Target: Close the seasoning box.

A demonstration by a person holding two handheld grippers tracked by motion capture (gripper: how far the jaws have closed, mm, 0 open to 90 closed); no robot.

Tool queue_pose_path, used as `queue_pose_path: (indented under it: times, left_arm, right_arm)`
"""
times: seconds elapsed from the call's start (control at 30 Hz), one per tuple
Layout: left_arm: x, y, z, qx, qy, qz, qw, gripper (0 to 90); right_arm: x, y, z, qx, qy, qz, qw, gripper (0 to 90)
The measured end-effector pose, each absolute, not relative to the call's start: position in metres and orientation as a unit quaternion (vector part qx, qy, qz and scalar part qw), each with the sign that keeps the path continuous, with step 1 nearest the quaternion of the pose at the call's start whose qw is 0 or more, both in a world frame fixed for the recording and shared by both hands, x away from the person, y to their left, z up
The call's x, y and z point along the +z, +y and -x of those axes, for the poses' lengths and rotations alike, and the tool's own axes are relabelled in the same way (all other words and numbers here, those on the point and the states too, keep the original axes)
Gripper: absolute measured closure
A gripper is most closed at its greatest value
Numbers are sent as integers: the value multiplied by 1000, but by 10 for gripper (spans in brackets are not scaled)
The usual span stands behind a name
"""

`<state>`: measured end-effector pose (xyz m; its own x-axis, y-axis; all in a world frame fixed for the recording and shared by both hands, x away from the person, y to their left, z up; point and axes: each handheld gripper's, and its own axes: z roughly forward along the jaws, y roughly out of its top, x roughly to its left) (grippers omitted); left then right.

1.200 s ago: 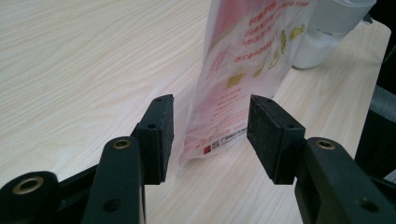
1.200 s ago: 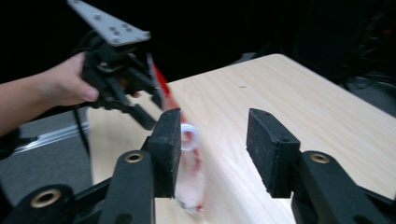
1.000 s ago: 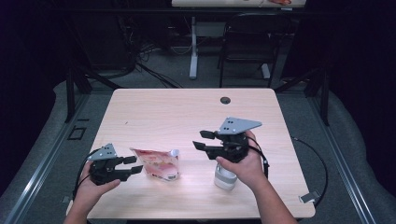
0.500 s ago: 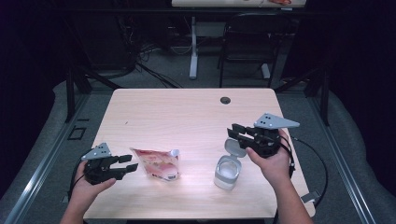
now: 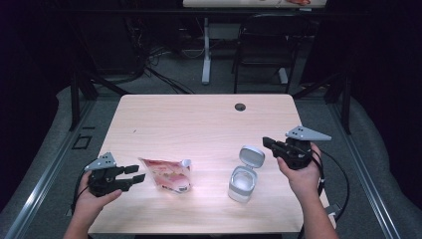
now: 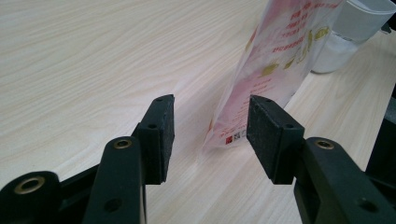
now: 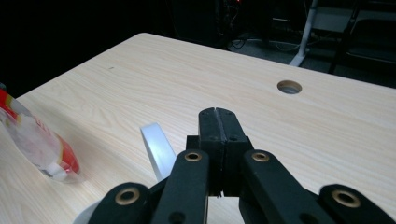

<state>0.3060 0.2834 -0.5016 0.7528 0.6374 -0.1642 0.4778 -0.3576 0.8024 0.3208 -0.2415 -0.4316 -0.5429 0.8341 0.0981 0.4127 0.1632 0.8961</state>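
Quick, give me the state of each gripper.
Left gripper: open, holding nothing; the pouch lies just ahead of its jaws.
Right gripper: jaws just closed, shut on nothing, beside the open container.

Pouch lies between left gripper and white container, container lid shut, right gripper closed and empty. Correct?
Not quite: the container's lid is flipped open and stands up behind the rim, as the high view shows. The rest holds: the pouch lies between the left gripper and the container, and the right gripper has just been closing, its jaws now shut on nothing.
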Motion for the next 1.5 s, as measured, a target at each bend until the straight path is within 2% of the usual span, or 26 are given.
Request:
queue_pose_path:
  times: [0.57, 1.13, 1.5]
  left_arm:
    - [-505, 283, -307, 86, 342, -816, 458, 520]
    - [-505, 286, -306, 90, 346, -813, 459, 520]
    - [-510, 289, -306, 89, 352, -811, 458, 519]
  right_arm:
    - [-457, -245, -324, 484, 730, -443, 191, 900]
    - [-472, -233, -299, 499, 739, -421, 163, 880]
    - [-488, -244, -284, 496, 726, -434, 196, 886]
